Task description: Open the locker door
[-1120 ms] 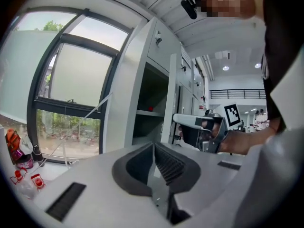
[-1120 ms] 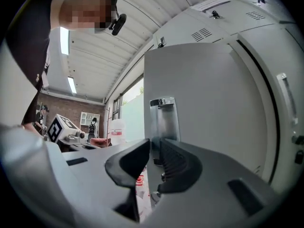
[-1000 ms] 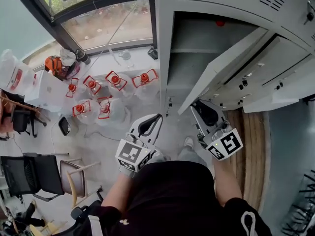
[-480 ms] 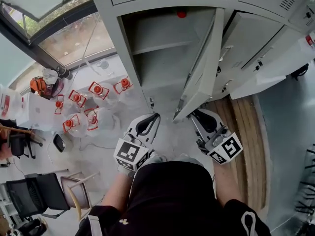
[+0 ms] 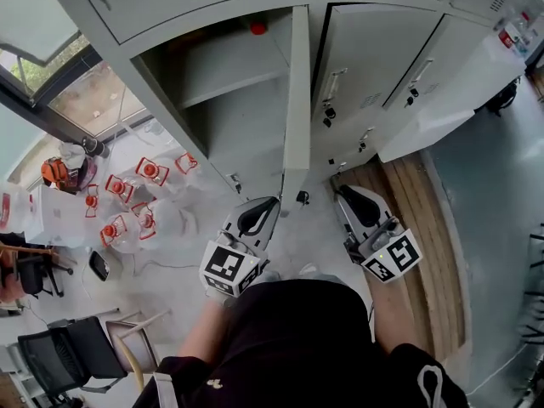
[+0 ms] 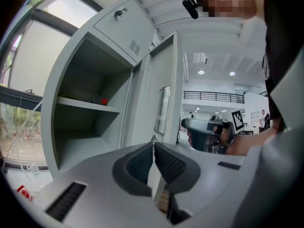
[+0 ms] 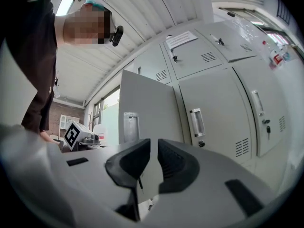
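Note:
The grey locker door (image 5: 295, 100) stands wide open and shows edge-on, with its lower end between my two grippers. Behind it the open compartment (image 5: 229, 100) holds a shelf with a small red thing (image 5: 257, 28) on it. My left gripper (image 5: 257, 215) hangs just left of the door's lower end, shut with nothing in it. In the left gripper view, the left gripper (image 6: 153, 144) points at the door (image 6: 164, 99). My right gripper (image 5: 357, 204) is to the door's right, apart from it and shut on nothing. The right gripper (image 7: 154, 144) faces the door's outer face (image 7: 142, 103).
Closed lockers (image 5: 374, 66) stand to the right of the open one. Several water jugs with red caps (image 5: 127, 202) sit on the floor at the left under a window. Chairs (image 5: 59, 355) stand at the bottom left. A wooden strip (image 5: 425, 253) lies on the floor at the right.
The door has swung further open, from slanted to edge-on. The right gripper, earlier at the door's edge, is now apart from it. The head view has turned towards the lockers.

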